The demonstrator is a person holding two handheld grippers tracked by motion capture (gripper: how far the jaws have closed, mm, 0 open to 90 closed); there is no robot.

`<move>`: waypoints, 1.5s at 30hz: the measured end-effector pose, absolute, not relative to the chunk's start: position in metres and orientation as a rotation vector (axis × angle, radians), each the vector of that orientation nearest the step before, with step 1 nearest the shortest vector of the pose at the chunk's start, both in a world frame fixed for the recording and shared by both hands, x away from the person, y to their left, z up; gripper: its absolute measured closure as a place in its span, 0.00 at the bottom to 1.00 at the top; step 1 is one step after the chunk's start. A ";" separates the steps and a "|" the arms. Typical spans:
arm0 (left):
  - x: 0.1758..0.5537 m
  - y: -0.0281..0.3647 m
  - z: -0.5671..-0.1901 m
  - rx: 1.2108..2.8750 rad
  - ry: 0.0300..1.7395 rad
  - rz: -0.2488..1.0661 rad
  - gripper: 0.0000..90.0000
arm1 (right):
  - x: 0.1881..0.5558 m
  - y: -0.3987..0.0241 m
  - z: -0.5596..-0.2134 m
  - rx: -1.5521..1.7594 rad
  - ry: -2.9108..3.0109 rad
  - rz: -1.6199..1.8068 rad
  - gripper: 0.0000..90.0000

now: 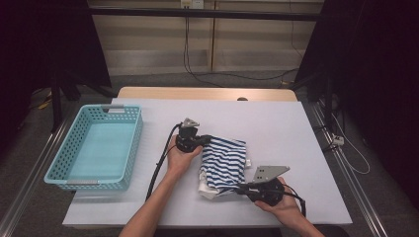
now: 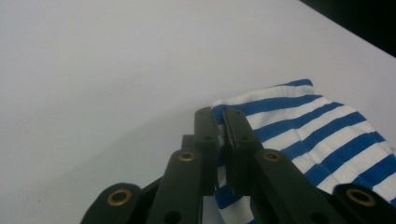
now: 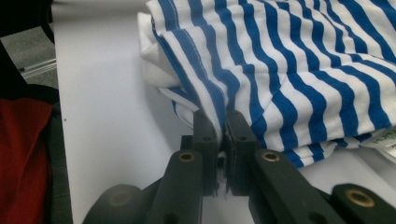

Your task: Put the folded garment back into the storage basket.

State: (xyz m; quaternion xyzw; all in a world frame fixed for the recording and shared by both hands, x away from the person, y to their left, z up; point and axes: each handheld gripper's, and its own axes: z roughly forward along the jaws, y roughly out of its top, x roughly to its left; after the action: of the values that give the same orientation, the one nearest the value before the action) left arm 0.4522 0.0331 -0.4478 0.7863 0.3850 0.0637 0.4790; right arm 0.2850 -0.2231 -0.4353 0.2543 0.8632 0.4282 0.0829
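Black jaws of the left gripper (image 2: 220, 114) are clamped on the far left corner of the striped shirt (image 1: 225, 160), the pinched cloth hidden between the pads. Those of the right gripper (image 3: 222, 119) are clamped on a fold at the shirt's near edge, the seam vanishing between them. Soft blue-and-white knit lies crumpled mid-surface (image 1: 296, 128), a white layer bulging out at its near left corner, a small tag at its right edge too tiny to read. Far left sits a turquoise perforated plastic basket (image 1: 131, 143)
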 end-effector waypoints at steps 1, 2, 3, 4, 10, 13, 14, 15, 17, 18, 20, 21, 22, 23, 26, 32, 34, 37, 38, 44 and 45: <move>0.452 0.034 -0.447 1.922 0.936 0.157 0.94 | 0.285 -0.223 -0.435 0.755 2.575 1.277 0.95; 0.452 0.034 -0.446 1.916 0.939 0.160 0.94 | 0.285 -0.224 -0.434 0.758 2.568 1.279 0.95; 0.452 0.035 -0.445 1.916 0.933 0.161 0.94 | 0.285 -0.224 -0.434 0.757 2.567 1.289 0.95; 0.452 0.036 -0.445 1.912 0.931 0.161 0.94 | 0.285 -0.224 -0.434 0.760 2.564 1.295 0.95; 0.452 0.040 -0.439 1.892 0.925 0.171 0.94 | 0.285 -0.224 -0.431 0.765 2.539 1.311 0.95; 0.451 0.040 -0.438 1.890 0.927 0.171 0.94 | 0.283 -0.223 -0.429 0.762 2.532 1.325 0.95; 0.451 0.040 -0.438 1.891 0.926 0.174 0.94 | 0.283 -0.223 -0.428 0.753 2.528 1.328 0.95; 0.451 0.040 -0.438 1.891 0.926 0.174 0.94 | 0.283 -0.223 -0.428 0.753 2.528 1.328 0.95; 0.451 0.040 -0.437 1.886 0.925 0.172 0.94 | 0.283 -0.223 -0.427 0.752 2.526 1.338 0.95; 0.452 0.044 -0.435 1.938 0.892 0.195 0.94 | 0.283 -0.222 -0.426 0.752 2.524 1.341 0.95; 0.450 0.041 -0.435 1.881 0.916 0.177 0.94 | 0.282 -0.221 -0.425 0.751 2.521 1.363 0.95; 0.450 0.042 -0.434 1.890 0.915 0.178 0.94 | 0.282 -0.221 -0.425 0.751 2.518 1.362 0.95; 0.450 0.042 -0.433 1.876 0.915 0.179 0.94 | 0.282 -0.221 -0.424 0.756 2.516 1.372 0.95; 0.450 0.043 -0.432 1.886 0.910 0.182 0.94 | 0.282 -0.221 -0.423 0.753 2.512 1.371 0.95; 0.451 0.045 -0.428 1.906 0.891 0.194 0.94 | 0.282 -0.220 -0.420 0.755 2.502 1.399 0.95; 0.451 0.050 -0.417 1.890 0.886 0.203 0.94 | 0.284 -0.217 -0.417 0.751 2.489 1.419 0.95; 0.451 0.050 -0.416 1.874 0.889 0.205 0.94 | 0.284 -0.216 -0.414 0.747 2.481 1.429 0.95; 0.450 0.053 -0.414 1.859 0.895 0.218 0.94 | 0.284 -0.215 -0.411 0.745 2.470 1.436 0.95; 0.450 0.056 -0.413 1.850 0.902 0.213 0.94 | 0.284 -0.215 -0.410 0.741 2.463 1.445 0.95; 0.448 0.058 -0.406 1.837 0.894 0.232 0.94 | 0.284 -0.213 -0.409 0.736 2.460 1.449 0.95; 0.449 0.060 -0.404 1.847 0.890 0.238 0.94 | 0.285 -0.212 -0.407 0.734 2.454 1.454 0.95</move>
State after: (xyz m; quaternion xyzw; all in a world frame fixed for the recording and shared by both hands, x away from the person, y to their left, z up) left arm 0.4489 0.0599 -0.4043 0.7680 0.3702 0.0989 0.5131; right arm 0.2845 -0.2123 -0.4068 0.2480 0.8291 0.4914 0.0981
